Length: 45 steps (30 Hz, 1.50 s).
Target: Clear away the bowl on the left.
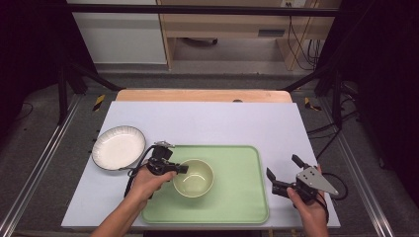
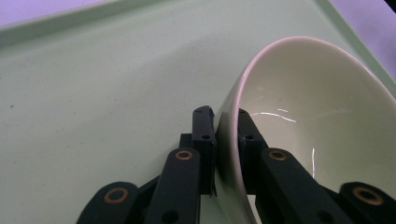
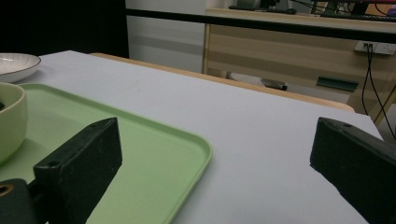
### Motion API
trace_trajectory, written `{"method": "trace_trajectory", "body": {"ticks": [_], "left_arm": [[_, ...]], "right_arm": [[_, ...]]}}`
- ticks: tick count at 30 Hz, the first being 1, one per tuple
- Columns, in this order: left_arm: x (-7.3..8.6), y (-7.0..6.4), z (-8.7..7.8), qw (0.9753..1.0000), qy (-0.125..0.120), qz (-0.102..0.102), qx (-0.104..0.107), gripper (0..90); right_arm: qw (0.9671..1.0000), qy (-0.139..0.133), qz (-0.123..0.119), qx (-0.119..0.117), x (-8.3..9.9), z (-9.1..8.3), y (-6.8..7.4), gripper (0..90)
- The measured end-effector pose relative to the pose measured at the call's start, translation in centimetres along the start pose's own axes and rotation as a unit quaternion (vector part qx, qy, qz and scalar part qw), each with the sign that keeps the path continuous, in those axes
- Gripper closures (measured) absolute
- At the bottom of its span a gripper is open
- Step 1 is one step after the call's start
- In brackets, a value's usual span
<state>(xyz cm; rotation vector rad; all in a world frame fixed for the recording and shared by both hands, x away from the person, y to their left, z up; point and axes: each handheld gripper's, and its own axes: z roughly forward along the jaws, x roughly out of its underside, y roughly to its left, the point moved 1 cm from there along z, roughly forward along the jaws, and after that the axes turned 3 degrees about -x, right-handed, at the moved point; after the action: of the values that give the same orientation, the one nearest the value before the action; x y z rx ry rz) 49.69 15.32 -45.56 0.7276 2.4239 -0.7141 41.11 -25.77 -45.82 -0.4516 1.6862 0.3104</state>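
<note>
High view shows my left gripper point(image 1: 182, 169) pinching the rim of the pale bowl point(image 1: 193, 177) on the green tray point(image 1: 237, 197), my right gripper point(image 1: 282, 174) spread idle; next I'd judge a steady lift.

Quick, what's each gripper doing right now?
Left gripper: shut on the rim of the bowl, over the green tray.
Right gripper: open, holding nothing, beside the tray.
</note>
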Motion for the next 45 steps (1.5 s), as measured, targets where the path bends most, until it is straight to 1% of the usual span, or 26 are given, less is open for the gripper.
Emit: {"method": "trace_trajectory", "body": {"ticks": [11, 22, 29, 36, 40, 45], "left_arm": [[0.04, 0.04, 0.02, 1.0, -0.001, -0.002, 0.001, 81.5], [0.05, 0.06, 0.0, 1.0, 0.0, -0.003, 0.001, 81.2], [0.07, 0.14, -0.03, 1.0, 0.0, 0.004, 0.003, 81.0], [0.16, 0.16, -0.05, 1.0, -0.004, -0.001, 0.006, 80.4], [0.17, 0.21, -0.12, 1.0, -0.003, 0.005, 0.006, 80.0], [0.15, 0.22, -0.3, 0.9999, -0.008, 0.006, 0.005, 79.0]], "right_arm": [[1.0, -0.004, 0.003, -0.004, -0.06, -0.08, -0.01, 2.4], [1.0, -0.002, 0.003, -0.002, -0.05, -0.07, -0.04, 2.4], [1.0, -0.001, 0.003, -0.003, -0.03, -0.06, -0.04, 2.4], [1.0, -0.001, 0.004, -0.003, -0.03, -0.06, -0.02, 2.4], [1.0, 0.0, 0.003, -0.003, -0.02, -0.05, -0.01, 2.4], [1.0, -0.001, 0.003, -0.003, -0.01, -0.01, 0.0, 2.4]]}}
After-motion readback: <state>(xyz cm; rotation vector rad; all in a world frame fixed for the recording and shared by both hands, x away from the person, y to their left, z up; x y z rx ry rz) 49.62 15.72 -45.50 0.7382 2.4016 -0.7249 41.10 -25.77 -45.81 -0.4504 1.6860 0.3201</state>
